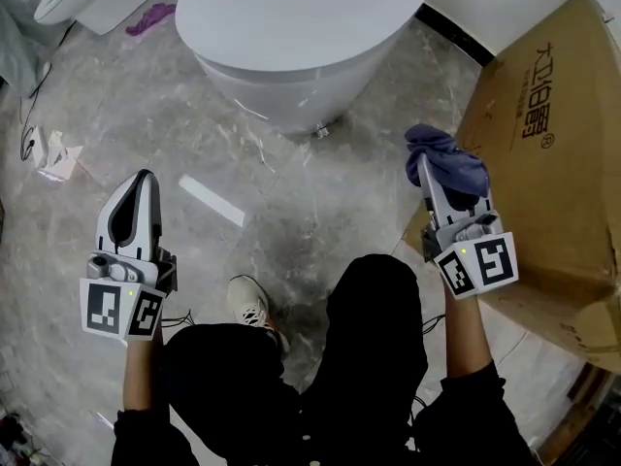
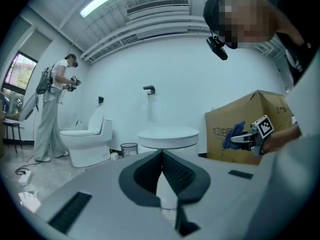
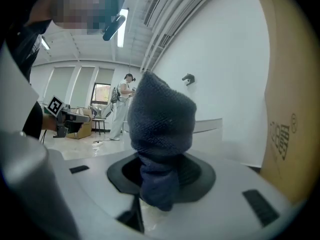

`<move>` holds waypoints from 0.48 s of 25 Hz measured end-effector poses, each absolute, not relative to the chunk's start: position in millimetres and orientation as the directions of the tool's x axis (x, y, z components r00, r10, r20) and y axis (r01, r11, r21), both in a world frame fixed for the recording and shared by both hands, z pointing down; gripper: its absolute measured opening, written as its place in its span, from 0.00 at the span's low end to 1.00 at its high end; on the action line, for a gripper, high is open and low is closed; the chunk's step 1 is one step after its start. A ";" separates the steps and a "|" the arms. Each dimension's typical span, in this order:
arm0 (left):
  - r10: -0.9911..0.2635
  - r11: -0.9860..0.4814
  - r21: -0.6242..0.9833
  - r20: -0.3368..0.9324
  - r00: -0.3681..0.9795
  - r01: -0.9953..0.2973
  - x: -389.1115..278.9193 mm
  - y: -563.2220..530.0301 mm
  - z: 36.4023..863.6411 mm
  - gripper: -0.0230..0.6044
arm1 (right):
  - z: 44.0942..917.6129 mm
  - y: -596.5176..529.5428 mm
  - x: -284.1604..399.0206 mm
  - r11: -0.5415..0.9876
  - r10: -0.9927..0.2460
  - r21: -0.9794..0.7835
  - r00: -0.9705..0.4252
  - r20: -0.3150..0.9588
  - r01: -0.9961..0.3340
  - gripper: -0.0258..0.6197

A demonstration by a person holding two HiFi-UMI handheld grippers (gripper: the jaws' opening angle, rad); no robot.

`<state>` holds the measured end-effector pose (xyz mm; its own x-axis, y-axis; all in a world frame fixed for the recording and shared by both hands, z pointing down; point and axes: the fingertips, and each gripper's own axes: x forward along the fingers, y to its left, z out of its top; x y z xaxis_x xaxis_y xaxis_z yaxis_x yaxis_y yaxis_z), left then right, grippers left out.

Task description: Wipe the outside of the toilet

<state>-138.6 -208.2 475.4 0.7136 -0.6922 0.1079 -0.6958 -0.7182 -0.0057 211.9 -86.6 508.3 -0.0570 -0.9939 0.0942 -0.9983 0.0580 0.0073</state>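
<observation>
In right hand-held gripper (image 3: 159, 179), nubby cloth (image 3: 162, 116)

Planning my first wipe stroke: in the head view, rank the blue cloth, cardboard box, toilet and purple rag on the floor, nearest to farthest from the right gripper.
1. Blue cloth: clamped in the jaws of the right gripper.
2. Cardboard box: just to its right.
3. Toilet: ahead, to the left.
4. Purple rag: on the floor, far upper left.
</observation>
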 end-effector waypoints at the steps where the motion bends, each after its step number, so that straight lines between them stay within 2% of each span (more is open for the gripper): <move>1: -0.703 -0.708 -0.009 0.103 0.704 -0.706 -144.2 -209.5 469.7 0.05 | 502.0 -82.4 213.7 0.051 -0.995 0.003 -0.051 0.084 -0.999 0.23; 12: -0.801 -0.598 -0.014 0.042 0.597 -0.802 -207.1 -226.7 417.3 0.05 | 437.0 -58.7 215.6 0.000 -1.000 -0.010 0.000 -0.017 -1.000 0.23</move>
<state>-207.1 -226.7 417.3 0.5967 -0.8013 0.0422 -0.8016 -0.5977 -0.0140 215.6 -58.7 437.0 0.0000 -0.9999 -0.0170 -1.0000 0.0002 -0.0099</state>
